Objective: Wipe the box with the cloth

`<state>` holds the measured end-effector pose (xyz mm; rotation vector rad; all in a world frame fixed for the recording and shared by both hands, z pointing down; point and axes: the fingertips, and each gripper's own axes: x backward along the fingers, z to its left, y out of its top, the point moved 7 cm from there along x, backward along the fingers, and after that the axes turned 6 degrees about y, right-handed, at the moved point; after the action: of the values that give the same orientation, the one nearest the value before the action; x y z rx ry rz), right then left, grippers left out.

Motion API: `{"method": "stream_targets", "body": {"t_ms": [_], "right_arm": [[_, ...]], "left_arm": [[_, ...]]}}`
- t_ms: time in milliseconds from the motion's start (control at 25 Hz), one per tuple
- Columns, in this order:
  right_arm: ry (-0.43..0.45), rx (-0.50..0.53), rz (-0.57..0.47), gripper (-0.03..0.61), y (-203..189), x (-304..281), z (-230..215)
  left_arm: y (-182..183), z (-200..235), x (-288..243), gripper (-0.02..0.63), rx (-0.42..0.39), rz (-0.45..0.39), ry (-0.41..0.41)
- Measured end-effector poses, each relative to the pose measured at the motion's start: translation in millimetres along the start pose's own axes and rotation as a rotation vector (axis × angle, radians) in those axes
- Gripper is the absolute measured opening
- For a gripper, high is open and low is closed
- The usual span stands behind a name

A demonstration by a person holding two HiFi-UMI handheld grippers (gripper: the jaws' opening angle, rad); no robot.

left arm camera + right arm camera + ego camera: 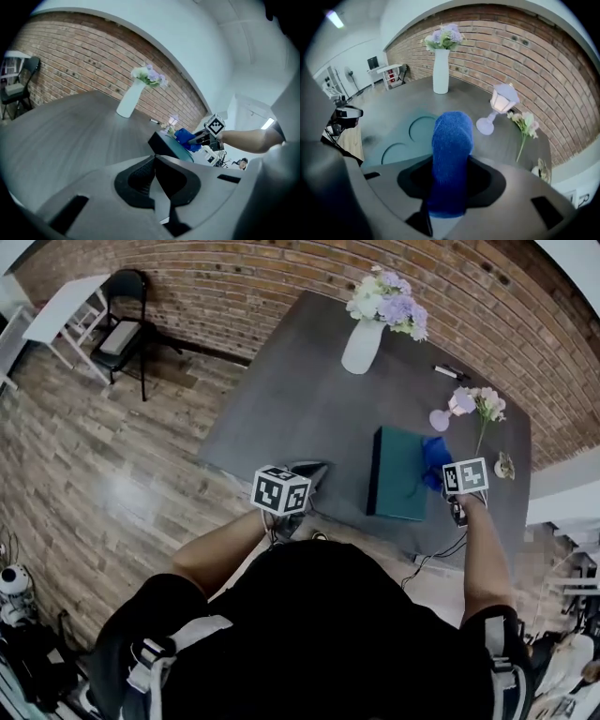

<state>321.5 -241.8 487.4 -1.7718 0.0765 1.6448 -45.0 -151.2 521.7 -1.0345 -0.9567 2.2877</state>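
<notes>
One teal box [398, 479], one blue cloth [434, 460], one white vase [362, 345], one lantern [441, 418], two grippers [312, 471] [450, 486], one chair [122, 326]

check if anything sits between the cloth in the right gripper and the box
Nothing visible does. The right gripper, shut on the blue cloth, hangs over the right edge of the teal box. The small lamp and flower stem lie beyond the box, off the path.

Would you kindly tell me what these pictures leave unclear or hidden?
- Right gripper view: the blue cloth hides its own contact with the teal box.
- Head view: the dark item right of the white vase is too small to name.
- Head view: the small object near the table edge is too blurred to name.
</notes>
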Motion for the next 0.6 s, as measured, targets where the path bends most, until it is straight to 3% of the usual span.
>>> {"method": "stream_targets", "body": {"t_ms": [160, 360, 600], "right_arm": [[0.069, 0.16, -0.031, 0.166, 65.4, -26.3, 11.4], [0.138, 0.334, -0.013, 0.166, 119.3, -65.0, 39.4], [0.205, 0.386, 0.007, 0.164, 127.5, -71.1, 70.6]], "left_arm": [[1.2, 10.0, 17.7, 0.01, 0.046, -0.066, 0.103], [-6.0, 19.8, 53.2, 0.01, 0.095, -0.13, 0.243], [-16.8, 25.7, 94.0, 0.009, 0.149, -0.161, 0.337]]}}
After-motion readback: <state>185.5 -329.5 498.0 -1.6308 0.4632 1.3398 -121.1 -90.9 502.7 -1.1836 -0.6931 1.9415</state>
